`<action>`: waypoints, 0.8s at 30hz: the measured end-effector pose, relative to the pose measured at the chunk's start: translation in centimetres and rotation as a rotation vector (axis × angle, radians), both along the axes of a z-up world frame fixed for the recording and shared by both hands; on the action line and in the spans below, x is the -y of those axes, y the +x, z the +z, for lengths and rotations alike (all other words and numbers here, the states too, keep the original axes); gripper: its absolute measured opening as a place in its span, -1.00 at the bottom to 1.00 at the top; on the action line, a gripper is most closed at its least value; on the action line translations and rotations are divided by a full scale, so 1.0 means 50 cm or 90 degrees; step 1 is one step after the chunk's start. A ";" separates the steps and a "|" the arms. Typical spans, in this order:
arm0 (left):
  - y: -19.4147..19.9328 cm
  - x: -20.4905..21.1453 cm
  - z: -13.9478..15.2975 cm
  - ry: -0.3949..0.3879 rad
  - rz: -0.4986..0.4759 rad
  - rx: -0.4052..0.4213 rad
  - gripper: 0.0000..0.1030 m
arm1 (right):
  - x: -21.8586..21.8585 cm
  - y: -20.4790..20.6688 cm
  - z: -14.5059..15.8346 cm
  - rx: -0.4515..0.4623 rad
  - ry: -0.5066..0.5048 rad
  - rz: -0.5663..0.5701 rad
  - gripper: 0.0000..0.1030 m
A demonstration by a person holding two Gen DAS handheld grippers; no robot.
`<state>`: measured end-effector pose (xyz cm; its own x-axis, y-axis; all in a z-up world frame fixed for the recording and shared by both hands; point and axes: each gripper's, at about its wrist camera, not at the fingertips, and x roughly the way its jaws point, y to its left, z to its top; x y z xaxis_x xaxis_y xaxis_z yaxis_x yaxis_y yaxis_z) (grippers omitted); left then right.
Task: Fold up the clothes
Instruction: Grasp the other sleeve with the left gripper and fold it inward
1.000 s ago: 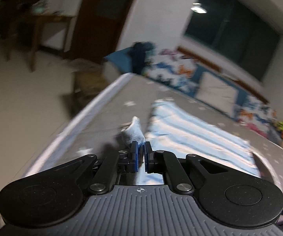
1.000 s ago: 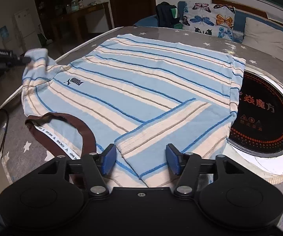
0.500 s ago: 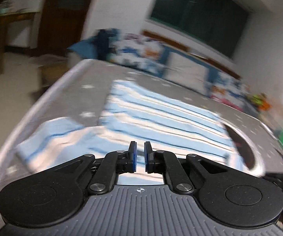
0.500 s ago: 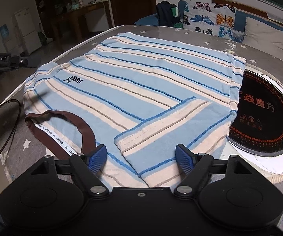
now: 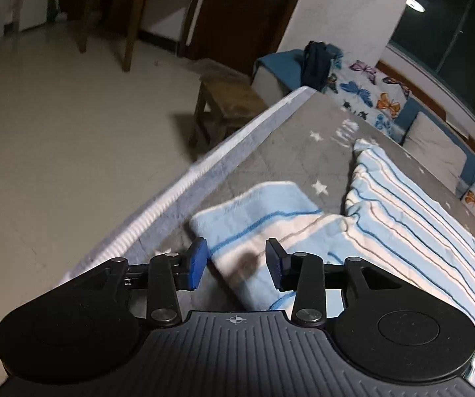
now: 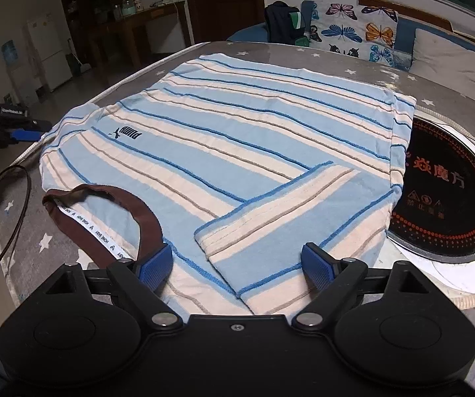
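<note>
A light blue and cream striped T-shirt [image 6: 237, 139] with a brown collar [image 6: 105, 228] lies flat on the grey star-patterned table [image 6: 42, 241]. Its right sleeve [image 6: 270, 228] is folded in over the body. My right gripper [image 6: 237, 264] is open, hovering over that folded sleeve near the shirt's shoulder. In the left wrist view, the other sleeve [image 5: 257, 211] lies spread flat toward the table edge. My left gripper [image 5: 237, 258] is open just above this sleeve's end, holding nothing. It also shows at the far left of the right wrist view [image 6: 22, 134].
A round black induction hob [image 6: 445, 192] is set into the table beside the shirt's hem. A black cable [image 6: 9, 218] hangs over the table's left edge. A wooden stool [image 5: 227, 106] stands on the floor by the table. A butterfly-print sofa [image 6: 363, 33] sits behind.
My left gripper was shut on the sleeve and held it up. It has since laid the sleeve flat and opened. My right gripper has opened wider.
</note>
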<state>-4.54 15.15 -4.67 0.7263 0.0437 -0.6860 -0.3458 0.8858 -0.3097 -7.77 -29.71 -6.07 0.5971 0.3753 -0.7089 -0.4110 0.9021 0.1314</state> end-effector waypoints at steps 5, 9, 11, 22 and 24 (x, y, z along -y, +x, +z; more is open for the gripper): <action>0.013 -0.008 -0.008 -0.015 -0.002 -0.006 -0.85 | -0.001 0.001 0.001 -0.001 -0.002 0.003 0.74; 0.015 -0.006 -0.002 -0.037 -0.013 0.027 -0.91 | -0.002 0.001 0.000 0.000 -0.001 0.001 0.75; 0.009 0.002 0.013 -0.036 -0.022 0.064 -0.92 | -0.002 0.000 0.000 0.001 -0.002 0.001 0.75; -0.011 0.141 0.082 -0.006 -0.284 0.199 -0.93 | -0.003 0.000 0.000 0.001 -0.002 -0.001 0.75; -0.012 0.170 0.072 0.001 -0.334 0.186 -0.93 | -0.003 0.000 0.000 0.000 -0.001 -0.001 0.75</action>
